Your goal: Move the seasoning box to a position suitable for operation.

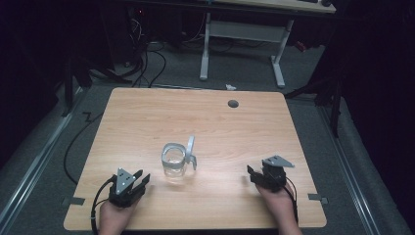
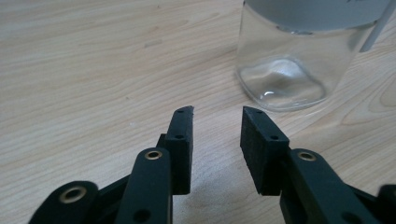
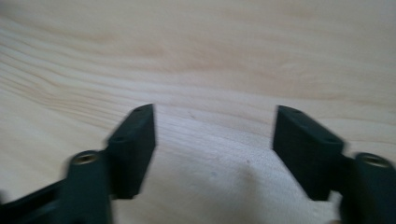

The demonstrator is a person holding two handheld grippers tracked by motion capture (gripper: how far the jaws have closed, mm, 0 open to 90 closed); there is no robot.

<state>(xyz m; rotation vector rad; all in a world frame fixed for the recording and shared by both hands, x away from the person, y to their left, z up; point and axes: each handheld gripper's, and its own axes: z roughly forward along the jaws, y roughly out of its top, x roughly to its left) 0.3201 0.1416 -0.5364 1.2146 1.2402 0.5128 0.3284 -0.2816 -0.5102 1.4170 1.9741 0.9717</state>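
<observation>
High view. Your tabletop [image 1: 147, 112] is light wood with a small dark round grommet [image 1: 233, 104] near its far edge. A clear glass jar [image 1: 174, 163] stands upright a little near of centre, its hinged lid [image 1: 190, 148] swung up and tilted off to the jar's right. Your left gripper [image 1: 142, 180] rests at the near left, close to the jar's near-left side but apart from it, jaws parted with nothing between them. Your right gripper [image 1: 248, 175] sits at the near right, well apart from the jar, its jaws turned toward the centre of the tabletop. A hand shows behind each gripper at the near edge. Beyond the tabletop: grey floor, dark cables, and the white legs of a second desk [image 1: 244, 44].

Left gripper view. Your left gripper [image 2: 217, 114] has its two black jaws at a moderate gap, with bare wood between the pads. The jar [image 2: 289, 60] stands just beyond the jaws, a little right of their line, not touching them; its thick clear base and a grey band at its top are visible.

Right gripper view. Your right gripper [image 3: 214, 114] has its jaws spread wide and holding nothing, with plain wood grain in front. The picture is slightly blurred.
</observation>
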